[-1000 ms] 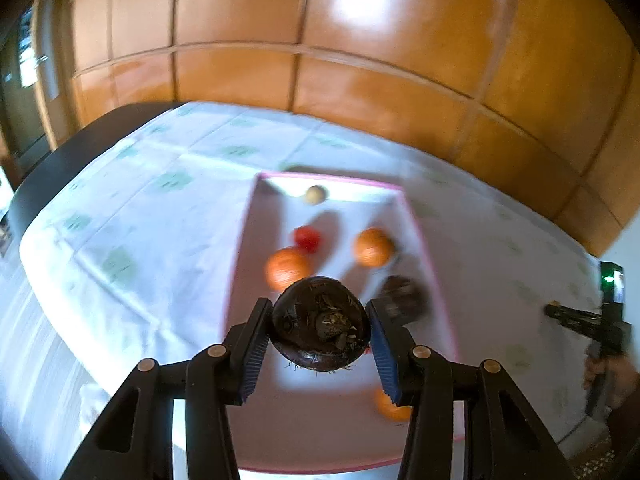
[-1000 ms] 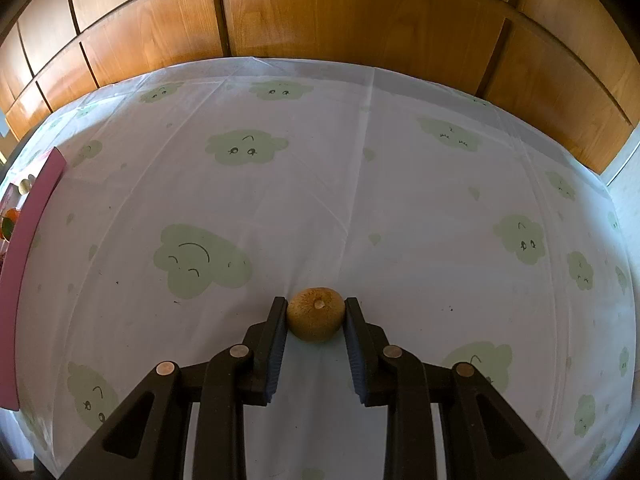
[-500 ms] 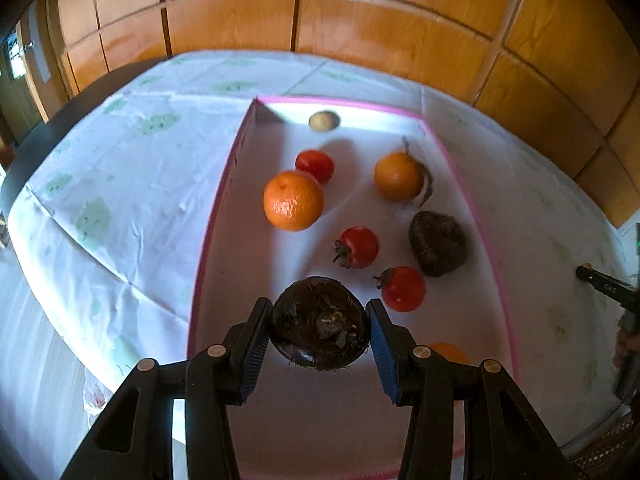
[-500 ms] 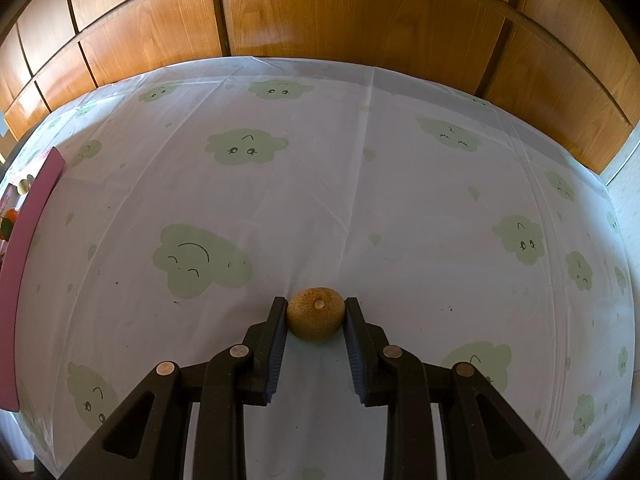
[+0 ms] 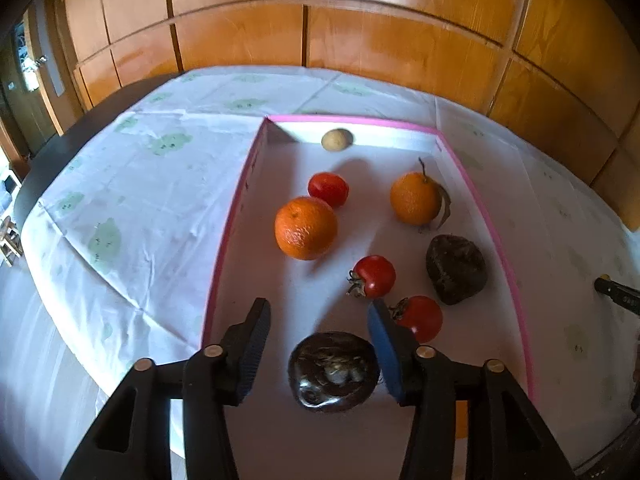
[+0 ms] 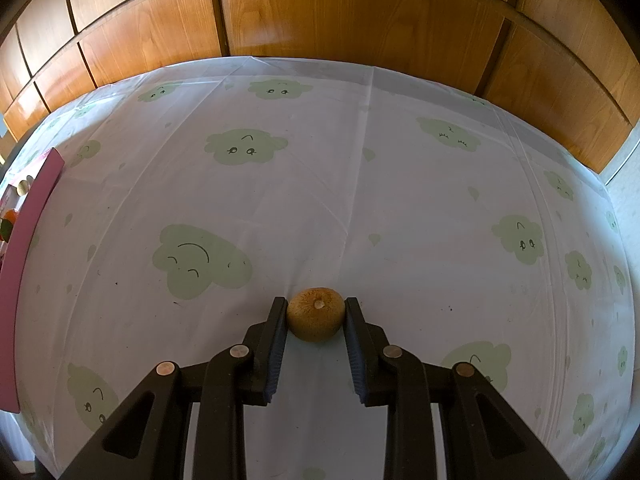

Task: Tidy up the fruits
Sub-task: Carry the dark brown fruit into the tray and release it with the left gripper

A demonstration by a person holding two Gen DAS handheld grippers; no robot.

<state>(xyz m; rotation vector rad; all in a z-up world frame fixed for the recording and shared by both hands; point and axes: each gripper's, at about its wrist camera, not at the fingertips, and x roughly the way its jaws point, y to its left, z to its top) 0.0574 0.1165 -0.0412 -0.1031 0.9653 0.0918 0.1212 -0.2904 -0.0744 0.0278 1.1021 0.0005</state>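
Pink-rimmed tray (image 5: 486, 216) held most fruit, and the dark fruit (image 5: 334, 370) lay on its near floor, stem scar up and long axis crosswise, between the left gripper (image 5: 318, 346), whose jaws were opening clear of it, likely a drop-off. Right of the tray, the right gripper (image 6: 316, 320) pinched a kiwi (image 6: 316, 317), stem end up, probably next.

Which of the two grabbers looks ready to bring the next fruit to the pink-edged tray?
Right. The right gripper is shut on a small brown fruit on the tablecloth. The left gripper is opening, its dark fruit already in the tray.
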